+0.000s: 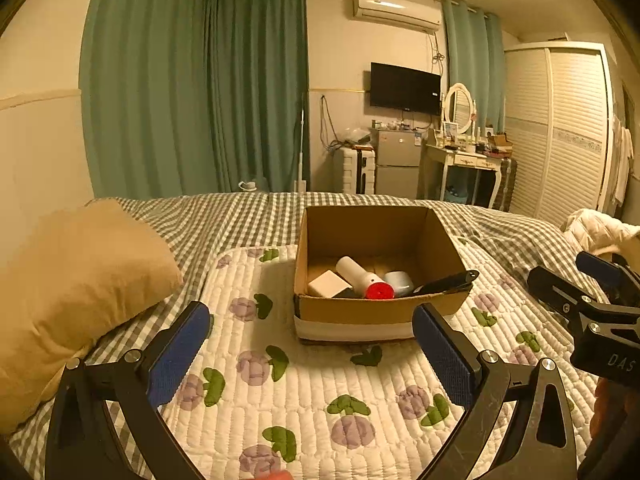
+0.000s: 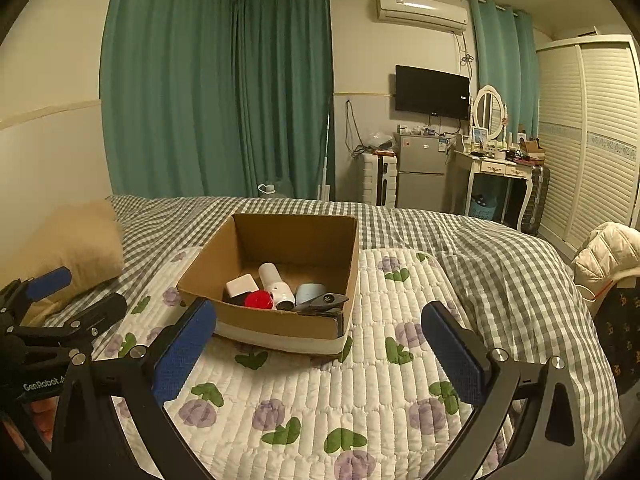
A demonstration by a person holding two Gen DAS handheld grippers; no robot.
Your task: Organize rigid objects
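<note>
An open cardboard box [image 1: 360, 312] [image 2: 276, 322] stands on a white quilted mat with purple flowers [image 1: 304, 392] [image 2: 320, 400] on the bed. Inside lie a white bottle with a red cap [image 1: 362, 278] [image 2: 272, 282], a white block [image 1: 328, 284] [image 2: 242, 285], a pale blue object [image 1: 400, 282] [image 2: 310, 292] and a dark handled tool [image 1: 448, 282] [image 2: 322, 302]. My left gripper [image 1: 312, 330] is open and empty just in front of the box. My right gripper [image 2: 320, 328] is open and empty, also in front of the box.
A tan pillow [image 1: 72, 292] [image 2: 68, 244] lies left on the checked bedspread [image 1: 240, 216]. A cream jacket [image 2: 608, 252] lies at the bed's right edge. Beyond the bed stand green curtains, a small fridge [image 2: 422, 172], a dressing table [image 2: 500, 168] and a wardrobe.
</note>
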